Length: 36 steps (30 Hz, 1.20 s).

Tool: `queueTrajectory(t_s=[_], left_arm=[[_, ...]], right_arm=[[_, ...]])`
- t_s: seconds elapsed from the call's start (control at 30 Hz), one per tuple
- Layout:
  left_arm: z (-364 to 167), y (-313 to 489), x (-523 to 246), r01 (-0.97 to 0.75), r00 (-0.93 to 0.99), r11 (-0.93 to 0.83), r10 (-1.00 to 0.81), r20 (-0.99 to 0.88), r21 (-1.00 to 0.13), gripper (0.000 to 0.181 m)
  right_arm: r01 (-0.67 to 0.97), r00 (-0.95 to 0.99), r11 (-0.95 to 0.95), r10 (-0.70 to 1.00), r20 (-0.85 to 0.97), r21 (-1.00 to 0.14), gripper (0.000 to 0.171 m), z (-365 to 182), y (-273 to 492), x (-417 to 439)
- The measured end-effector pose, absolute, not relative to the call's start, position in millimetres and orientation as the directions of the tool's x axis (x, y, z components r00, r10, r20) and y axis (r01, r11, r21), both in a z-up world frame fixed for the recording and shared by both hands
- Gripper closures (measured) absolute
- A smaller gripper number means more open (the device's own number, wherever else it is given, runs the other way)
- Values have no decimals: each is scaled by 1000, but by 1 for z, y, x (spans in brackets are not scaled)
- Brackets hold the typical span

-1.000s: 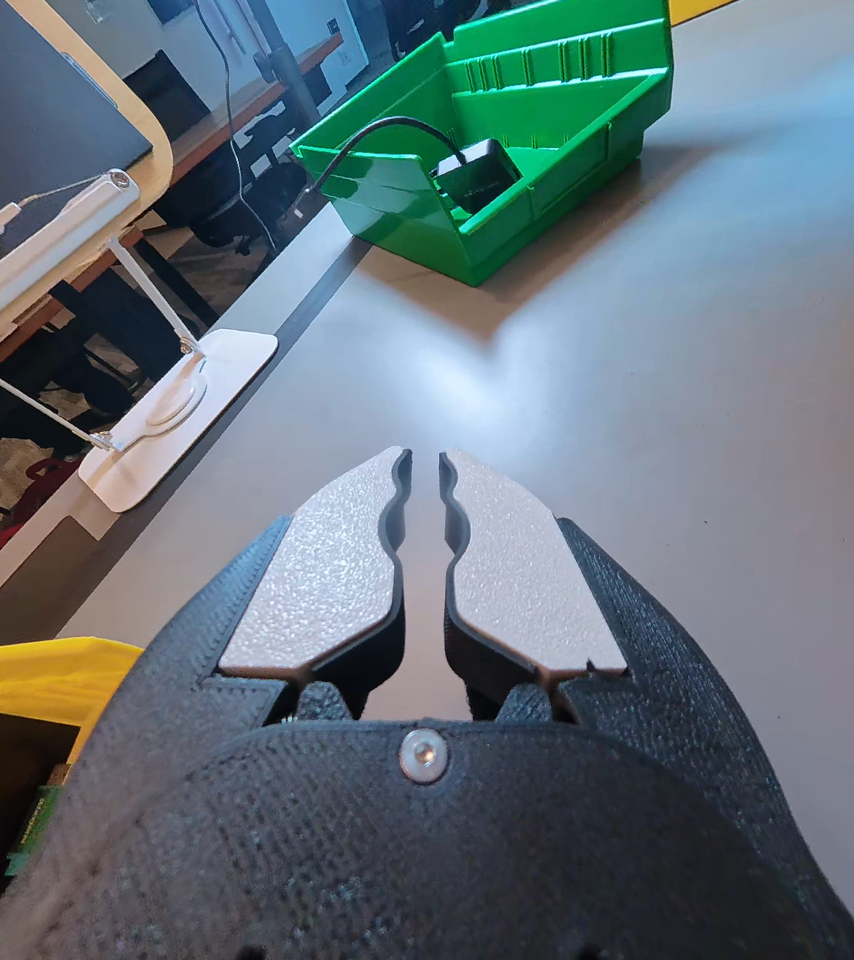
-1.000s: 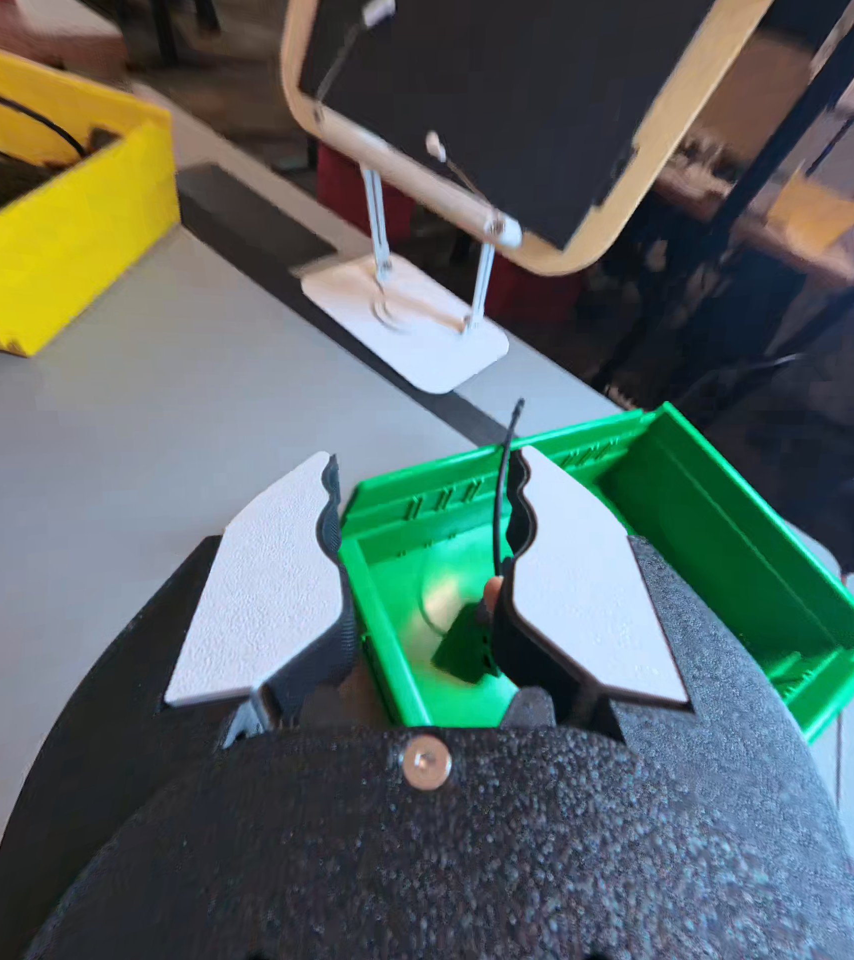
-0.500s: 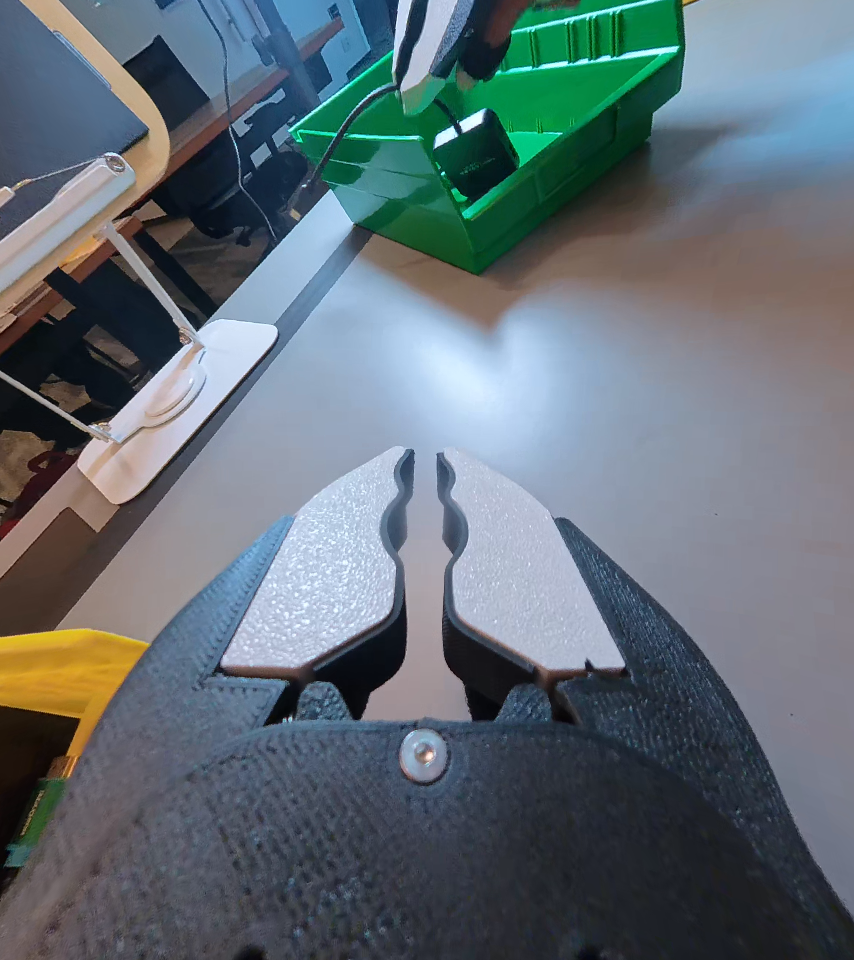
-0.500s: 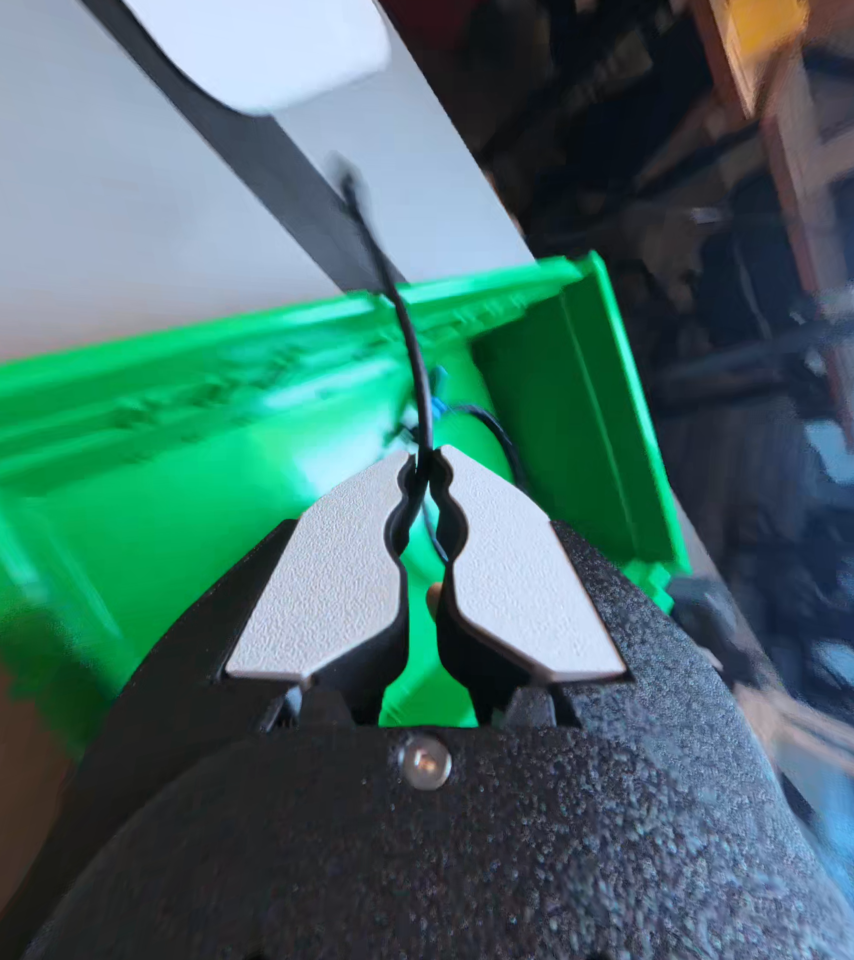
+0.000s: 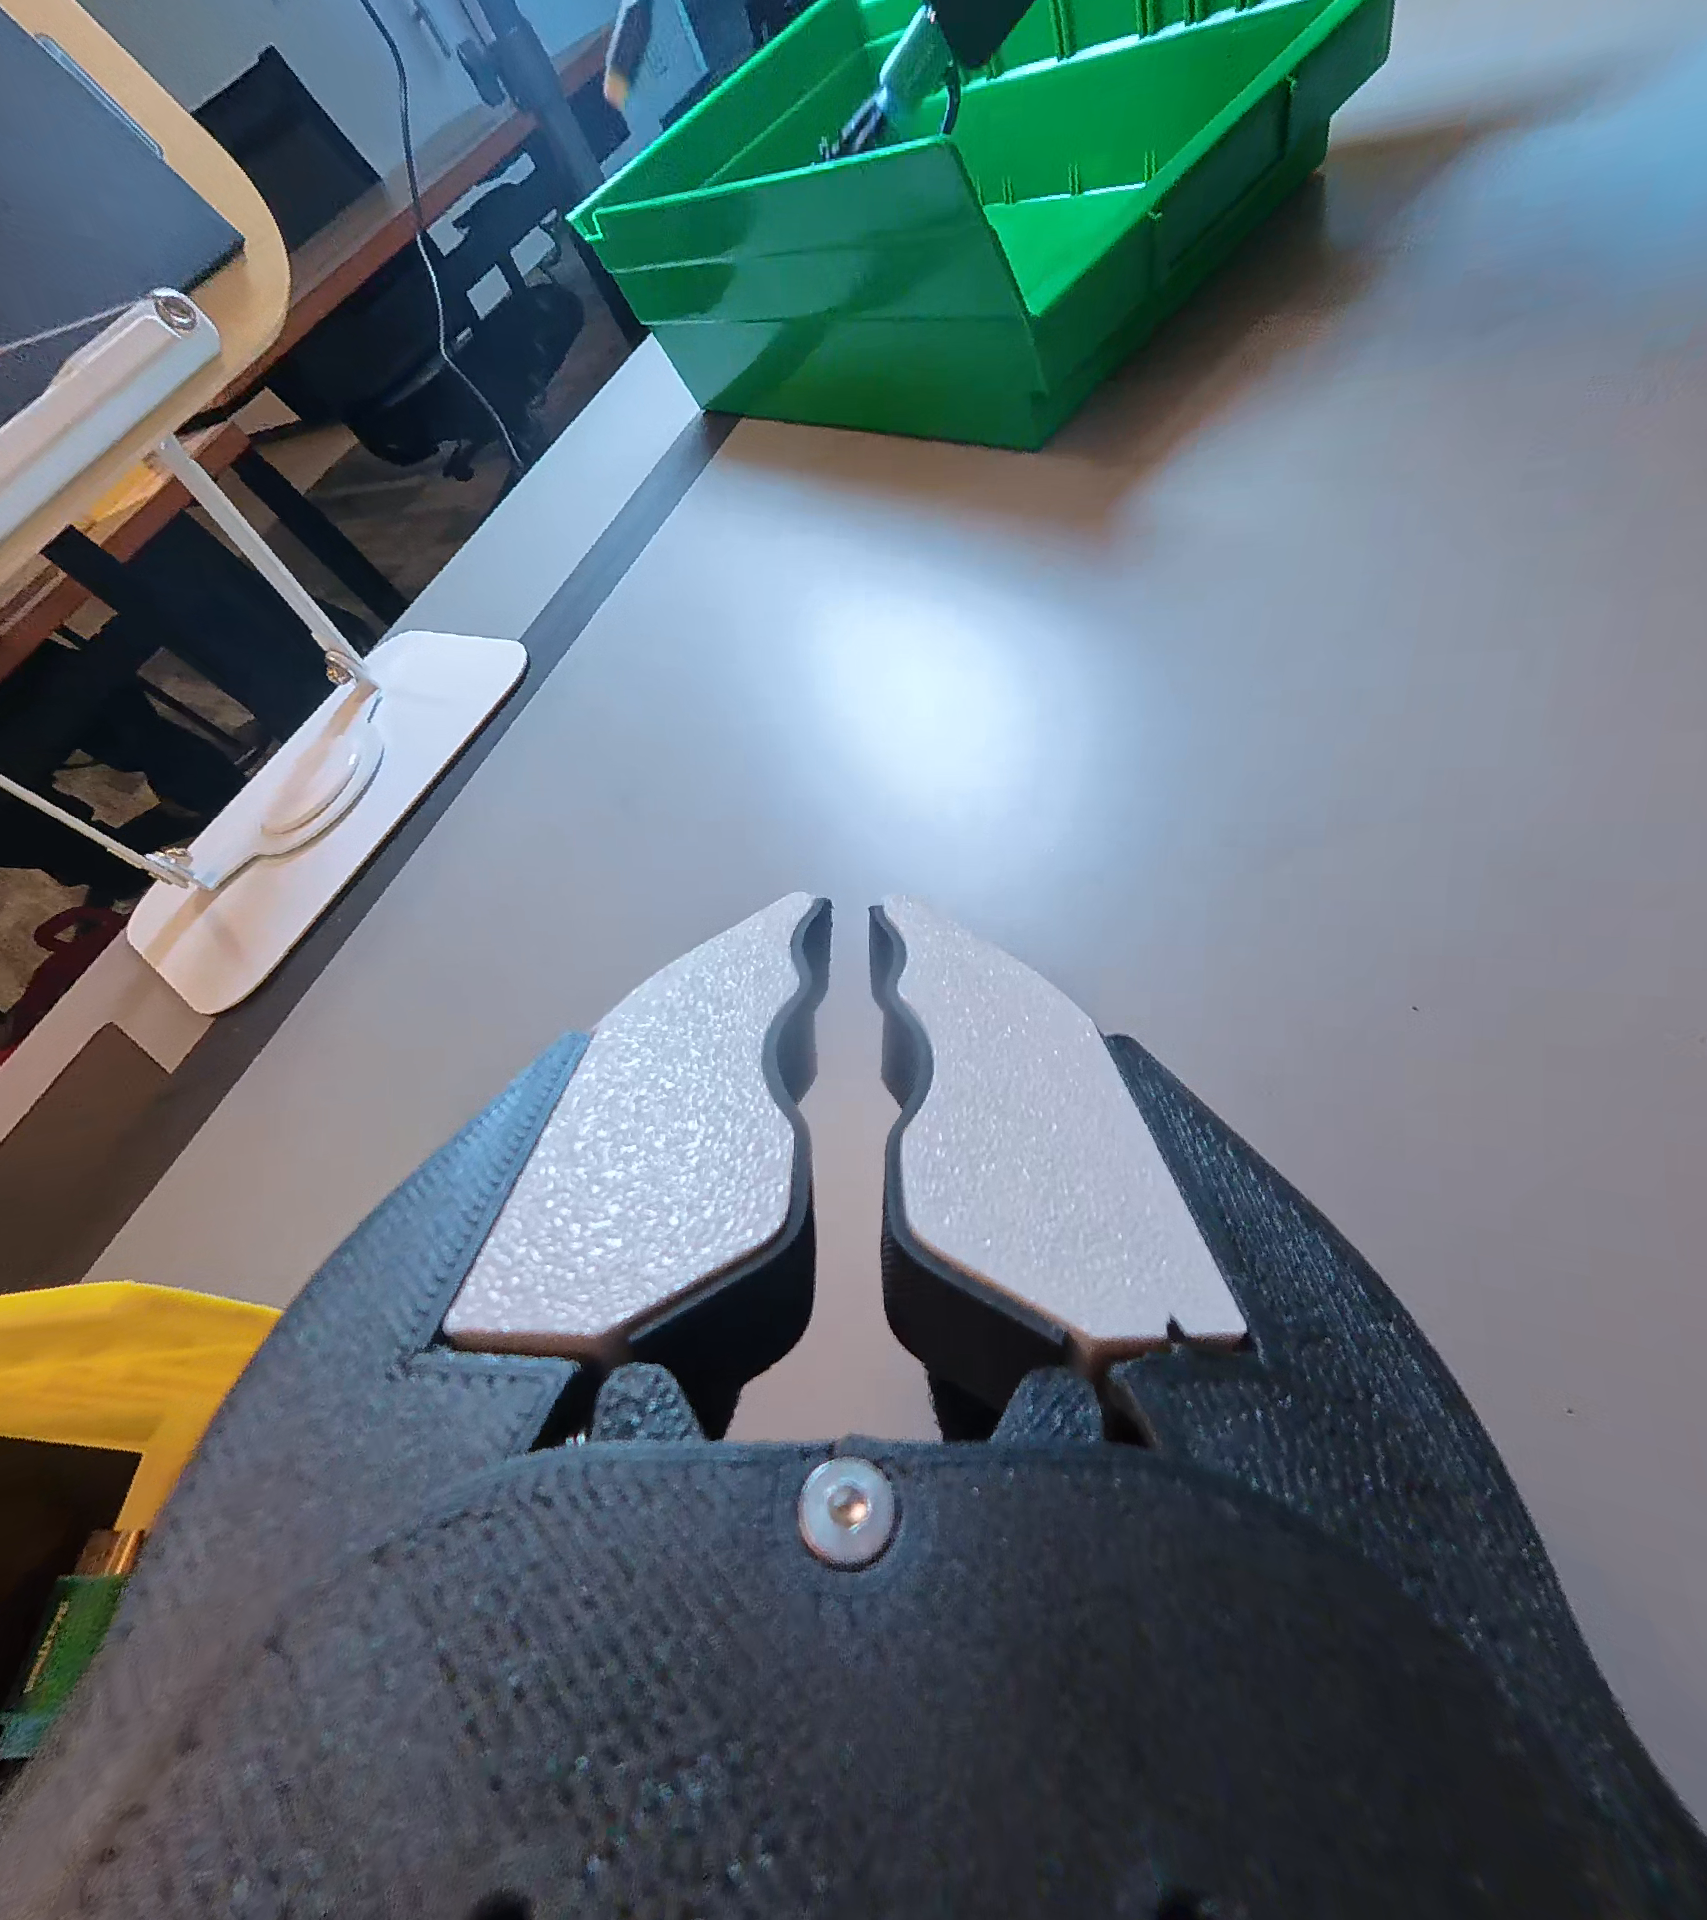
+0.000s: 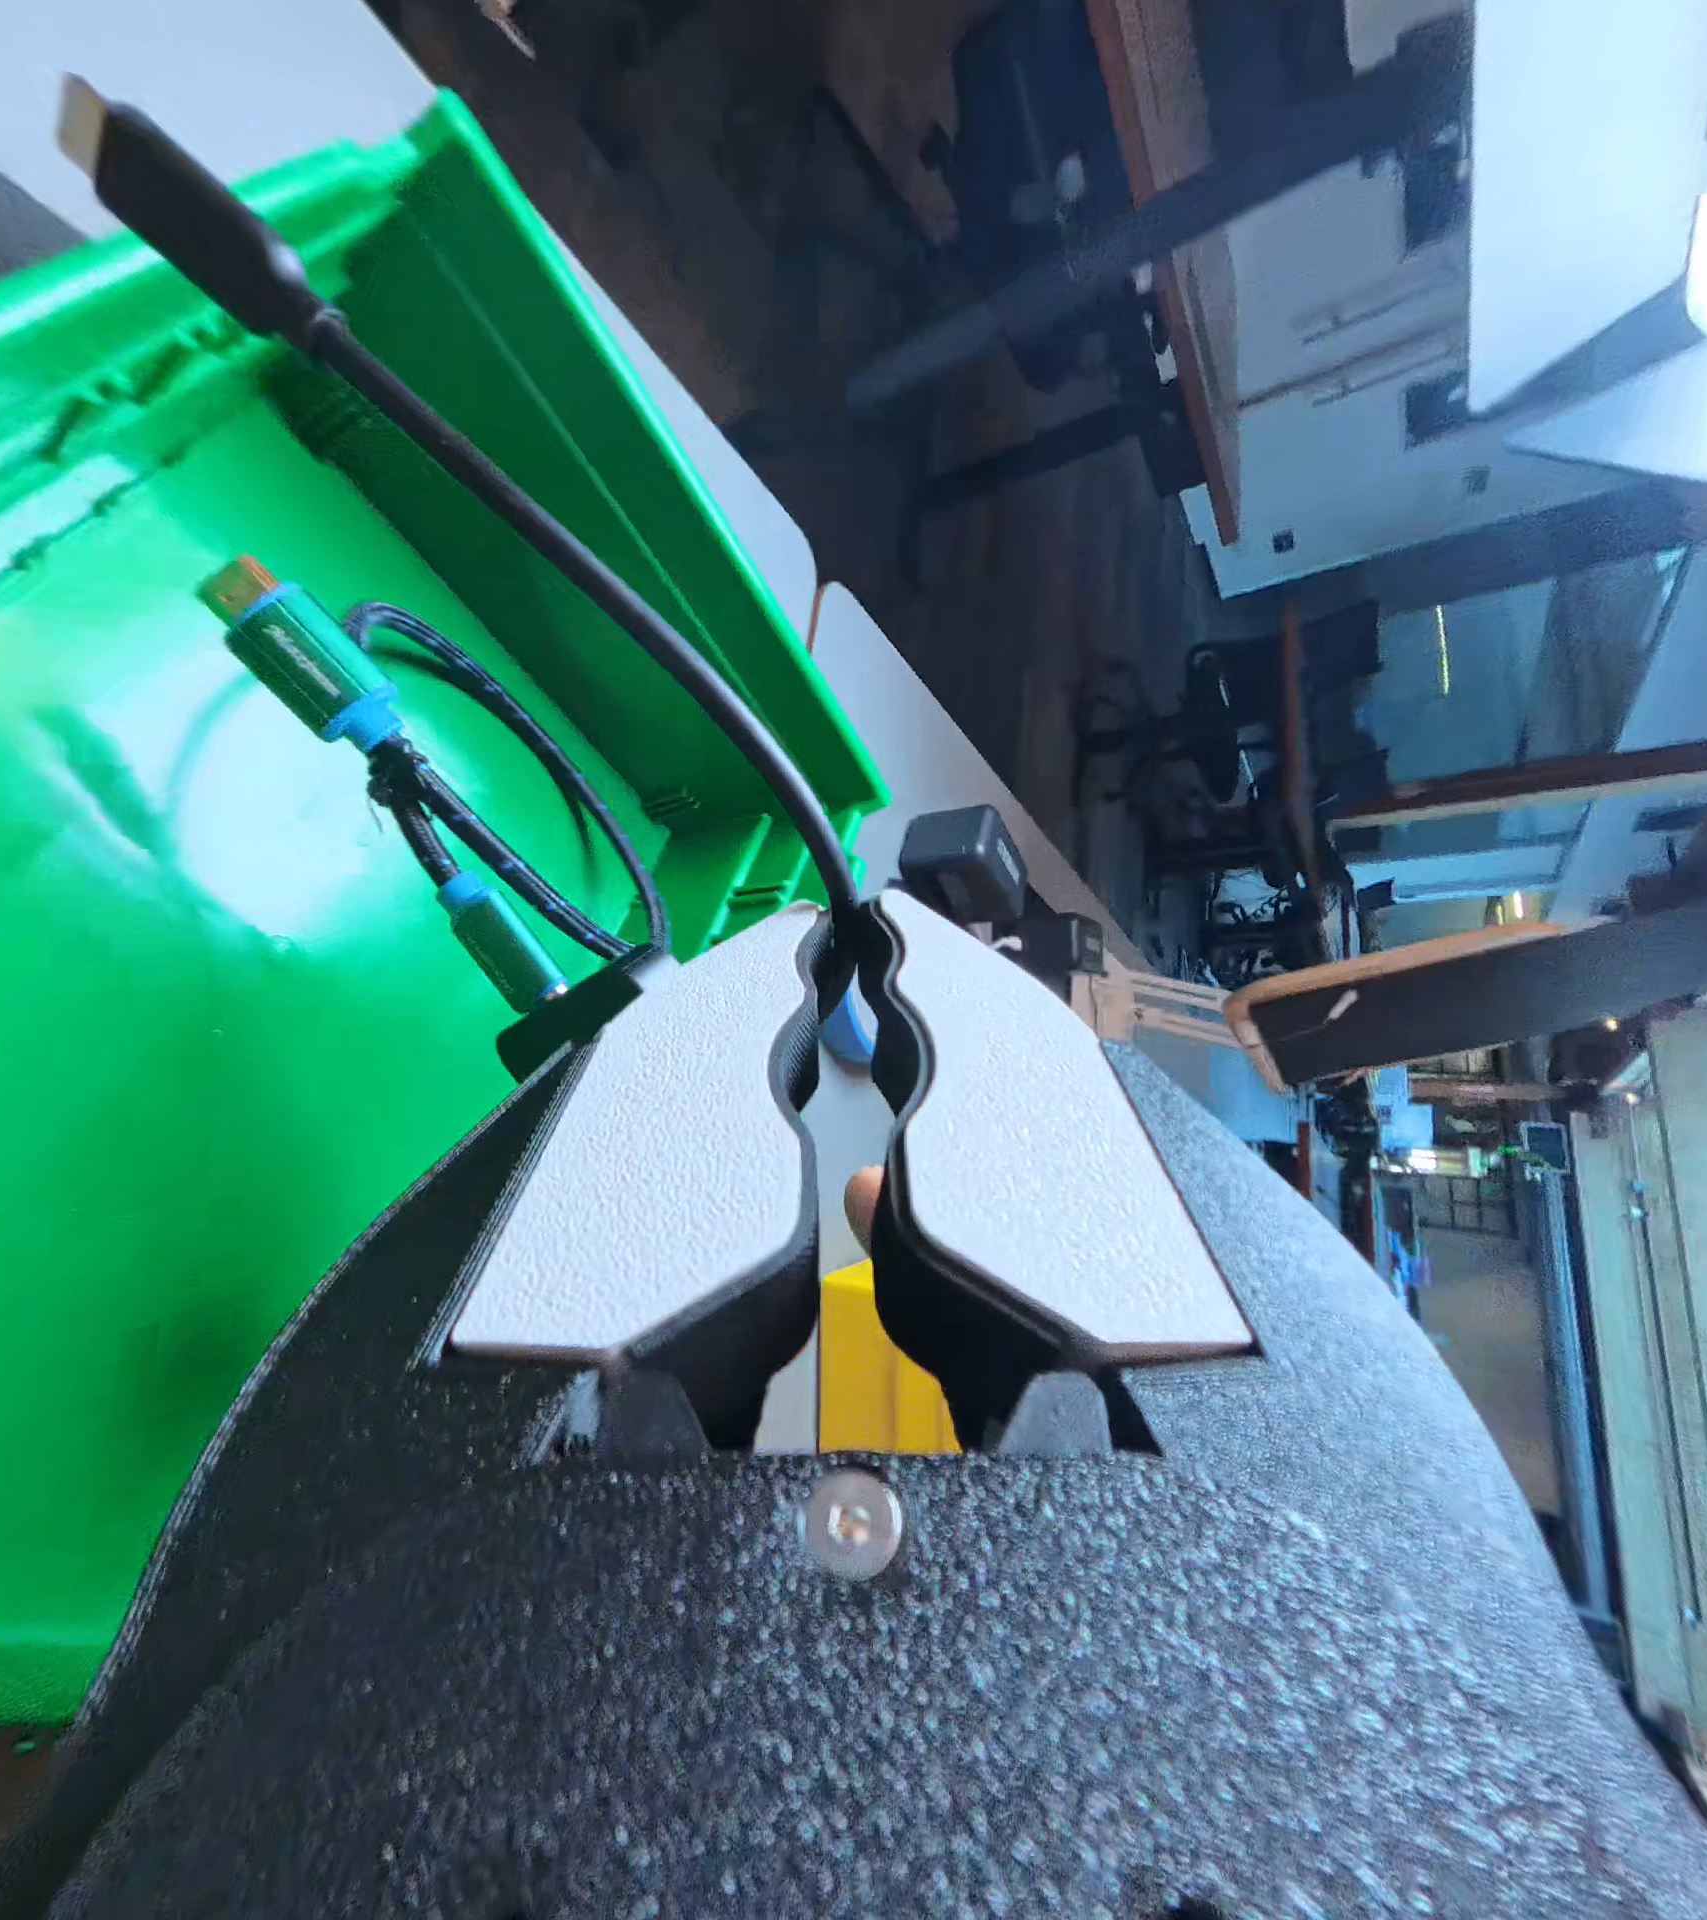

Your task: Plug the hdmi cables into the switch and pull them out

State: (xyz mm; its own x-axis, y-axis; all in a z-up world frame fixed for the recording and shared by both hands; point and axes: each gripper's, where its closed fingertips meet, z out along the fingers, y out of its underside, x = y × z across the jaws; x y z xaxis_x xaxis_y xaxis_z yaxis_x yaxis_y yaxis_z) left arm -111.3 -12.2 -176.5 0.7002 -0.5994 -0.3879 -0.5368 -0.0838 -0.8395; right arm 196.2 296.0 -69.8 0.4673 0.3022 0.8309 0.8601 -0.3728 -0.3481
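Right wrist view: the right tool is closed on a thin black cable, pinched at the fingertips. The cable rises up and to the left over the green bin and ends in a black plug with a metal tip. A braided HDMI cable with green-and-blue connectors lies coiled inside the bin. Left wrist view: the left tool hangs over the grey desk, its fingers nearly together with a narrow gap and nothing between them. A yellow bin sits near left; the green bin stands far ahead.
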Motion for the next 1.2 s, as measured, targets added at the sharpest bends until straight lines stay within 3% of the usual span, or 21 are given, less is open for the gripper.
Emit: queueTrajectory(t_s=[0.07, 0.27, 0.37, 0.43, 0.5, 0.6, 0.7, 0.83, 0.9, 0.97, 1.07, 1.2], left_arm=[[-179, -12, -111, -539, 699, -90, -603, -385, -837, 174], [-185, -13, -106, -558, 680, -92, -620, -391, -825, 173], [-183, -13, -106, -549, 685, -90, -619, -386, -831, 173], [-184, -13, -106, -544, 687, -95, -620, -378, -833, 173], [-187, -12, -107, -548, 685, -103, -625, -375, -830, 173], [-188, -12, -106, -552, 683, -103, -626, -377, -828, 173], [-186, -12, -106, -550, 685, -101, -623, -379, -829, 172], [-184, -11, -108, -525, 697, -106, -623, -355, -844, 171], [-181, -10, -109, -513, 705, -106, -619, -347, -852, 170], [-176, -10, -111, -498, 716, -99, -607, -344, -862, 170], [-157, -10, -115, -461, 740, -75, -583, -336, -884, 171], [-96, -5, -160, -468, 785, -7, -464, -411, -884, 176]], right_arm=[[875, 422, -382, 298, 856, -298, 167, -69, 296, 208], [964, 90, -262, 497, 863, 51, 161, -142, 273, 181], [984, 149, -165, 611, 778, -59, 167, -162, 258, 161], [983, 178, -115, 781, 599, -142, 167, -179, 229, 144], [980, 172, -104, 861, 478, -167, 153, -195, 207, 137], [965, 199, -89, 864, 463, -248, 129, -204, 204, 131], [886, 325, -131, 860, 393, -445, 114, -191, 199, 120], [541, 461, -114, 869, 180, -833, 114, -125, 164, 88], [322, 433, -106, 900, 47, -941, 115, -94, 130, 75], [176, 367, -127, 929, -54, -976, 115, -83, 94, 66], [122, 279, -185, 949, -145, -975, 120, -101, 51, 53], [170, 247, -95, 968, -51, -981, 160, -135, 27, 47]])
